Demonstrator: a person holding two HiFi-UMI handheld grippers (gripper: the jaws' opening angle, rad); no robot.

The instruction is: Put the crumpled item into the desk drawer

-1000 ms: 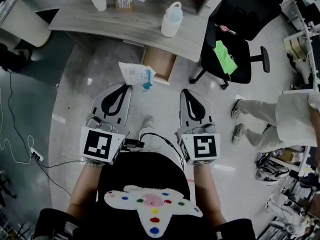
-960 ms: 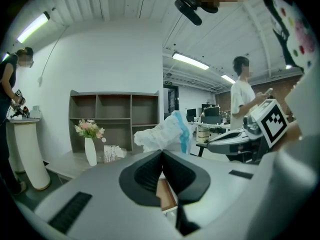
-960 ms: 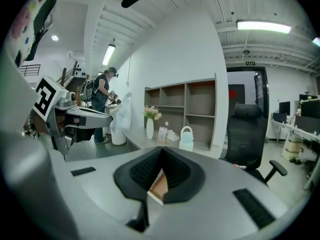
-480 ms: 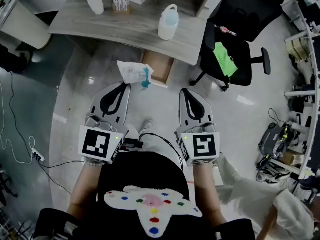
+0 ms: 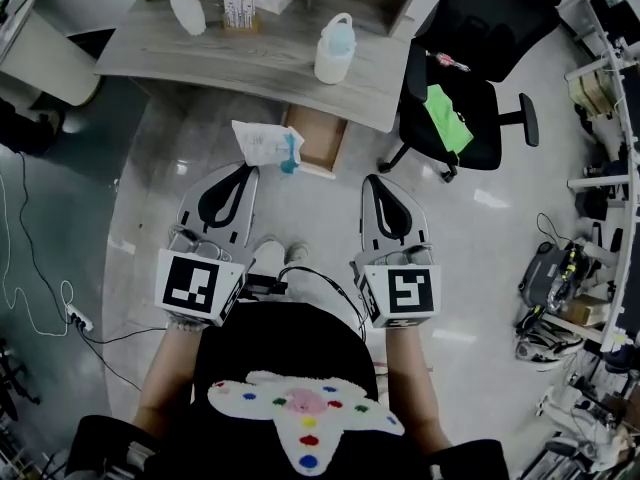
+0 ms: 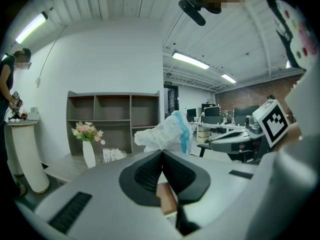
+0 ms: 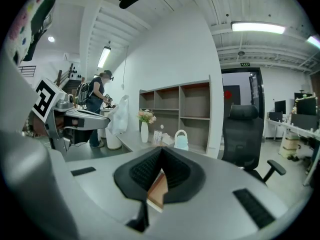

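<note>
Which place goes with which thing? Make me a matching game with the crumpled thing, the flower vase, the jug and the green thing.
Things:
1 crumpled item
2 flower vase
3 jug
4 green thing

Places:
A on the black chair seat
B pinched at the left gripper tips
C on the desk, nearest the chair
D on the desk, far from the chair

Pairs: 1-B, 2-D, 3-C, 4-A

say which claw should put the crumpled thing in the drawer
Left. The left claw is shut on the crumpled item, close to the open drawer; the right claw is shut, empty.
</note>
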